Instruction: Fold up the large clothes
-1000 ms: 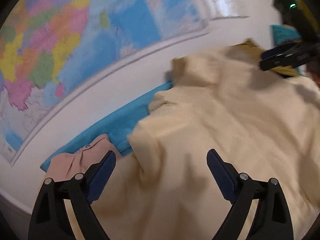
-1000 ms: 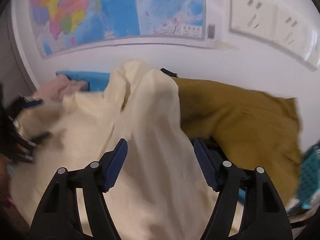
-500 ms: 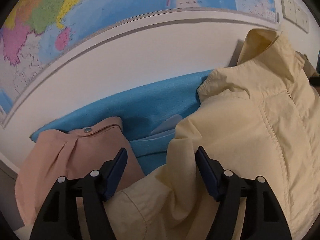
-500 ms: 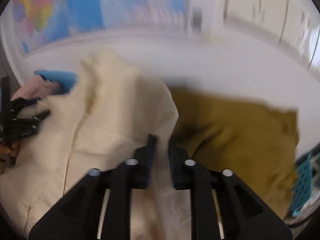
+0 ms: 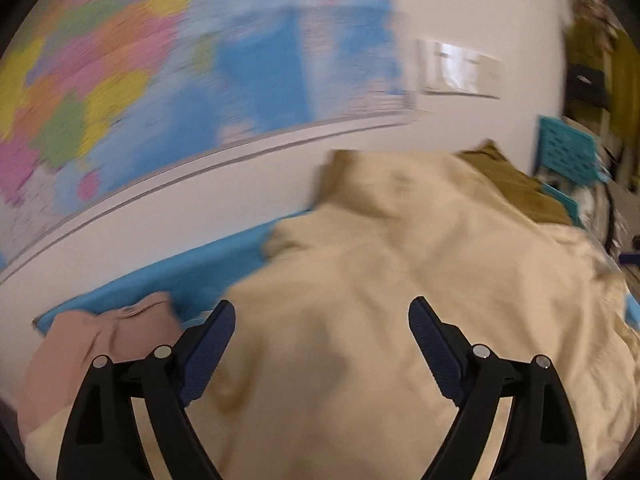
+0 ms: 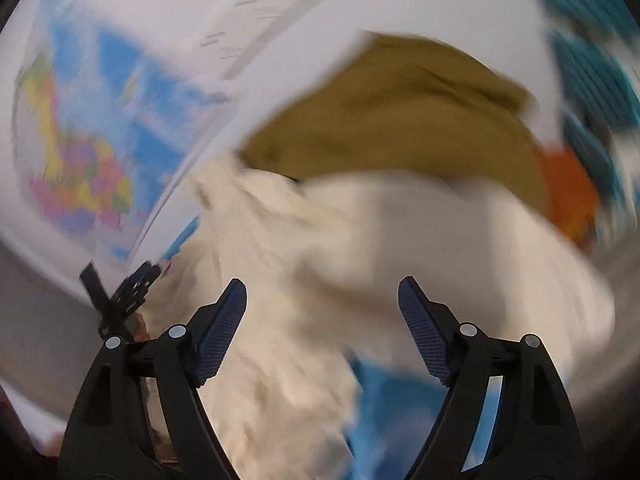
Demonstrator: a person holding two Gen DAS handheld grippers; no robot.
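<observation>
Left wrist view: my left gripper (image 5: 320,344) has just been opening and stands wide above the cream shirt (image 5: 400,280), gripping nothing. My right gripper (image 6: 322,324) has also just been opening, wide and empty, shirt beneath it.

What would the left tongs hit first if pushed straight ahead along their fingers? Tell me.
Most likely the cream shirt: it fills the space between and beyond the open left tongs. The pink garment lies off to the left of that line. The picture is blurred, so depth is uncertain.
</observation>
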